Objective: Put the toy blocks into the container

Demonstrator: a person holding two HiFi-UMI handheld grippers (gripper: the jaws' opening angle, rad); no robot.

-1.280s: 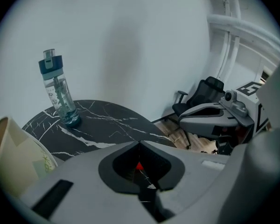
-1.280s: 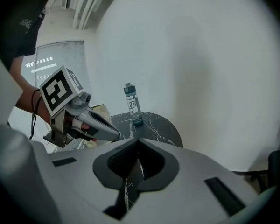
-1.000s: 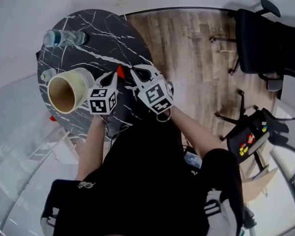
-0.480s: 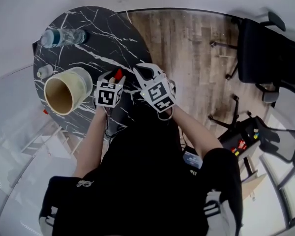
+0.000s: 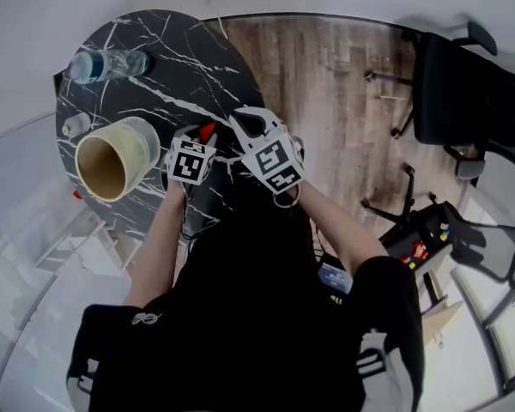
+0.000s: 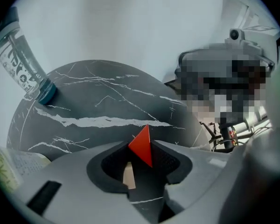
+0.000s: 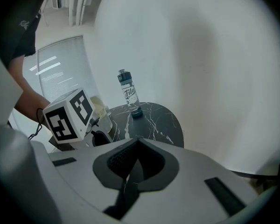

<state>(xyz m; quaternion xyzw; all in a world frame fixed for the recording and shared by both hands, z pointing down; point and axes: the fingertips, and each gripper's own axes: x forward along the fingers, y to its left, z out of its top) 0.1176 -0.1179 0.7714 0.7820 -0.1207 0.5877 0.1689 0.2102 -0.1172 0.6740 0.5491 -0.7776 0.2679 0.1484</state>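
Note:
A red triangular block (image 6: 143, 143) stands point-up between the tips of my left gripper (image 6: 139, 149), whose jaws are closing on it; both pads touch it. In the head view the block (image 5: 208, 130) shows as a red spot at the left gripper (image 5: 202, 134) over the black marble table (image 5: 154, 41). A pale strip (image 6: 128, 176) shows lower in the jaw gap; I cannot tell what it is. The cream cylindrical container (image 5: 112, 159) sits just left of that gripper, mouth toward me. My right gripper (image 5: 247, 122) hovers beside the left one, shut and empty (image 7: 137, 139).
A water bottle (image 5: 107, 64) lies at the table's far left, and it appears in the right gripper view (image 7: 129, 94). A small white cap-like thing (image 5: 74, 125) sits near the container. Black office chairs (image 5: 463, 84) stand on the wood floor to the right.
The left gripper has moved away from the container, forward to the red block, which now sits between its jaws. The right gripper has hardly moved.

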